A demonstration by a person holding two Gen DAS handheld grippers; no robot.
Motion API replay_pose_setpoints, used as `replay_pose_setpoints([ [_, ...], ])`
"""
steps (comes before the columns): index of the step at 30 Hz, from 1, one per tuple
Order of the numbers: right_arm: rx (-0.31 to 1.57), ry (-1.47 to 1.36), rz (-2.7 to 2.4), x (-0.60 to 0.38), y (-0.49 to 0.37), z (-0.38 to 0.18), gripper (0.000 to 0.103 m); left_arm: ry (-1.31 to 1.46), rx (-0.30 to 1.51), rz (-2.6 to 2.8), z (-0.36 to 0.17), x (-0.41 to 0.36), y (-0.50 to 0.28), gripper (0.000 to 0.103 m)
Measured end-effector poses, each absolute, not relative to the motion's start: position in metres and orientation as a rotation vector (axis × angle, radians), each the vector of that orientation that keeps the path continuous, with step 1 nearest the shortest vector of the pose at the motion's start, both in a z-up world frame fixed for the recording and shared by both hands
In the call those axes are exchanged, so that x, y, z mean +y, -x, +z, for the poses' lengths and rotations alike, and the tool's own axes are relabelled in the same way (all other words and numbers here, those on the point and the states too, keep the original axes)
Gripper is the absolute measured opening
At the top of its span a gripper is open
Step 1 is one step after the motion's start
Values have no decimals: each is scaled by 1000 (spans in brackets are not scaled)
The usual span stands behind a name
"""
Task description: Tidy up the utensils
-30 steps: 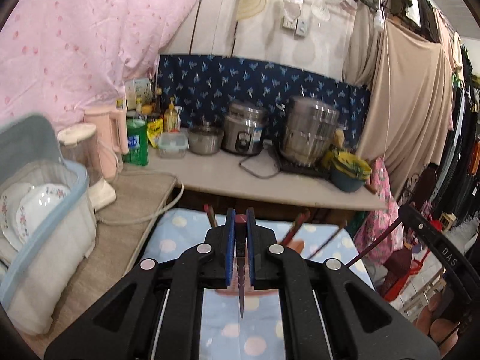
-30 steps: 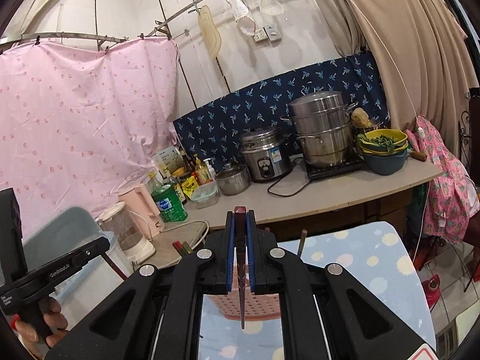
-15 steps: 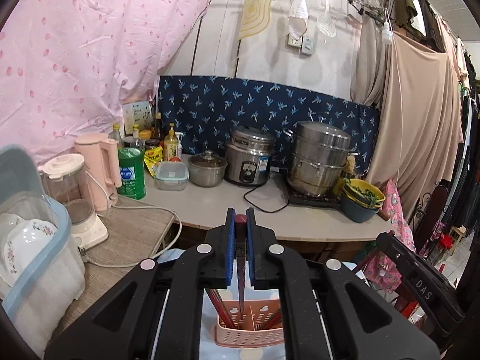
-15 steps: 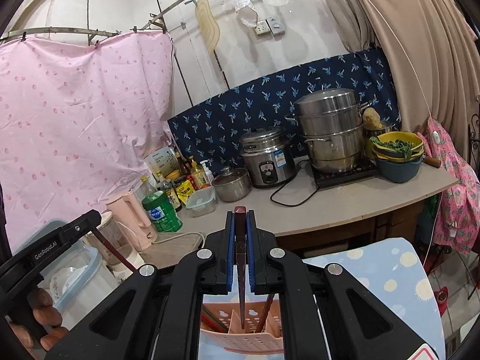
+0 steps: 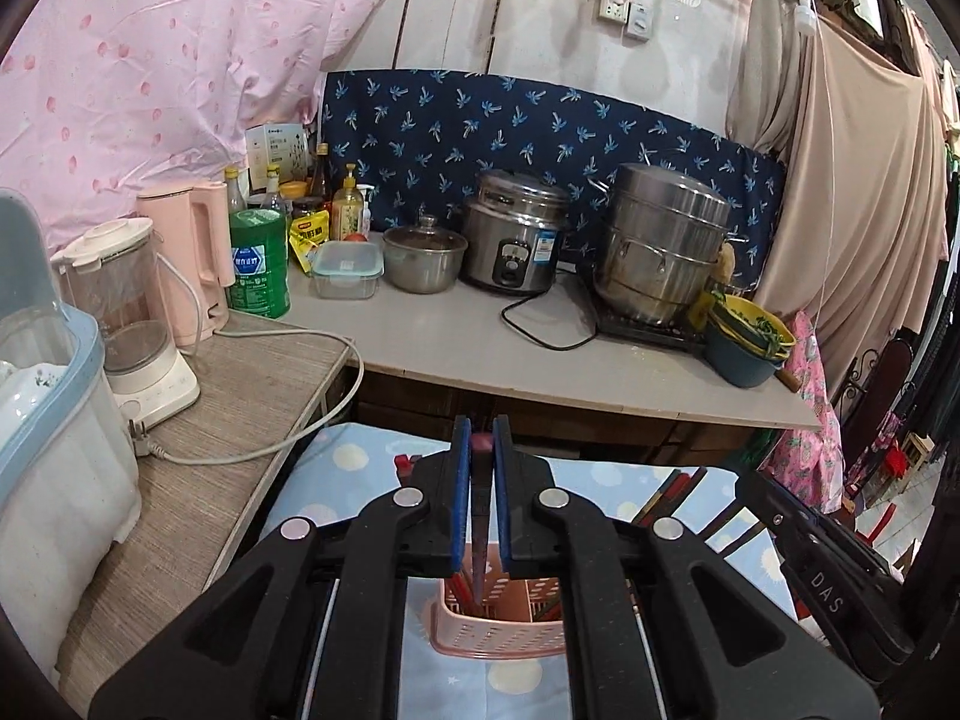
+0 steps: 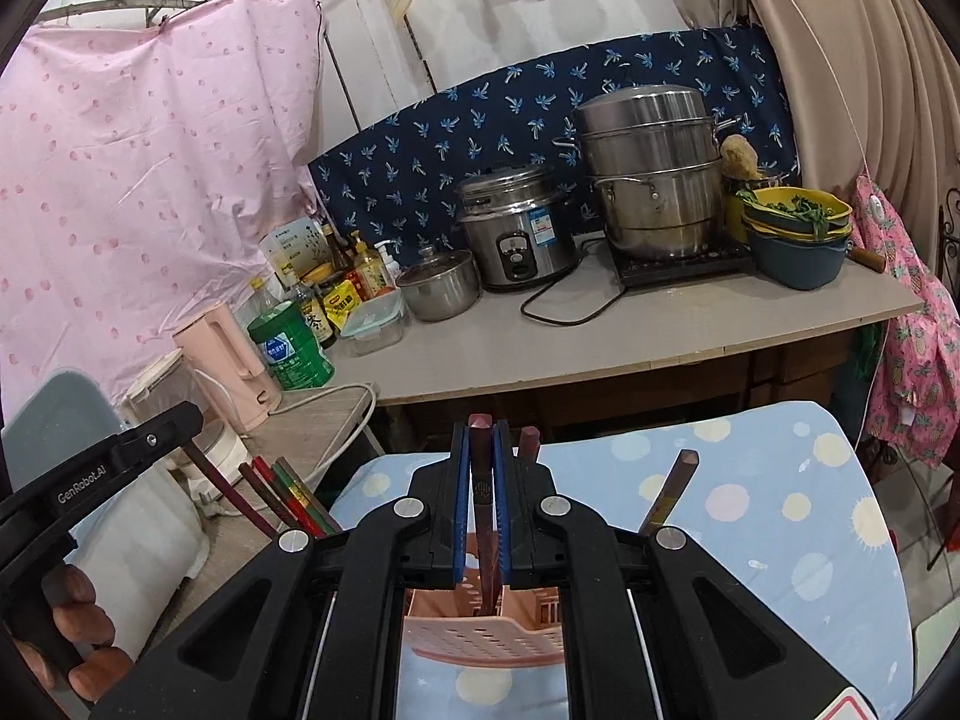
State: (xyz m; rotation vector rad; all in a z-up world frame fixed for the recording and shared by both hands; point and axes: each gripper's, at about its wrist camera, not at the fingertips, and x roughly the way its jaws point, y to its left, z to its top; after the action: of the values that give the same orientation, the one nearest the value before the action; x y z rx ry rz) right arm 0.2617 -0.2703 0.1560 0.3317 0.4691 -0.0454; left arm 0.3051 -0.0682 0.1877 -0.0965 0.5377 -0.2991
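Note:
A pink perforated utensil holder (image 5: pixel 501 621) stands on the blue polka-dot table, right under both grippers; it also shows in the right wrist view (image 6: pixel 483 630). My left gripper (image 5: pixel 478 450) is shut on a dark chopstick (image 5: pixel 480 540) whose tip reaches down into the holder. My right gripper (image 6: pixel 481 456) is shut on another dark chopstick (image 6: pixel 483 498), its lower end inside the holder. Several chopsticks (image 6: pixel 282 495) lean out of the holder's left side, and one (image 6: pixel 669 492) leans out on the right.
The other hand's gripper shows at the left of the right wrist view (image 6: pixel 102 468) and at the right of the left wrist view (image 5: pixel 834 576). Behind is a counter (image 5: pixel 480 354) with pots, bottles and a pink kettle (image 5: pixel 192 252). A lidded dish bin (image 5: pixel 54 438) stands left.
Both grippers have come down and nearer with their chopsticks, so the chopstick tips now sit inside the pink holder. The holder looks closer and larger in both views.

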Motion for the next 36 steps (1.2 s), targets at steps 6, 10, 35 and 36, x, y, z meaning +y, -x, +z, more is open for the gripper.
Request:
replay_pose_setpoints([
  [6, 455, -339, -48, -272, -253, 158, 11, 90, 540, -292, 183, -65, -299, 12],
  [10, 441, -333, -50, -270, -240, 162, 11, 85, 536, -276, 181, -62, -289, 37],
  [35, 524, -284, -66, -256, -137, 124, 23, -25, 662, -242, 123, -55, -198, 48],
  [36, 528, -282, -68, -255, -134, 122, 23, -25, 671, -242, 119, -54, -195, 48],
])
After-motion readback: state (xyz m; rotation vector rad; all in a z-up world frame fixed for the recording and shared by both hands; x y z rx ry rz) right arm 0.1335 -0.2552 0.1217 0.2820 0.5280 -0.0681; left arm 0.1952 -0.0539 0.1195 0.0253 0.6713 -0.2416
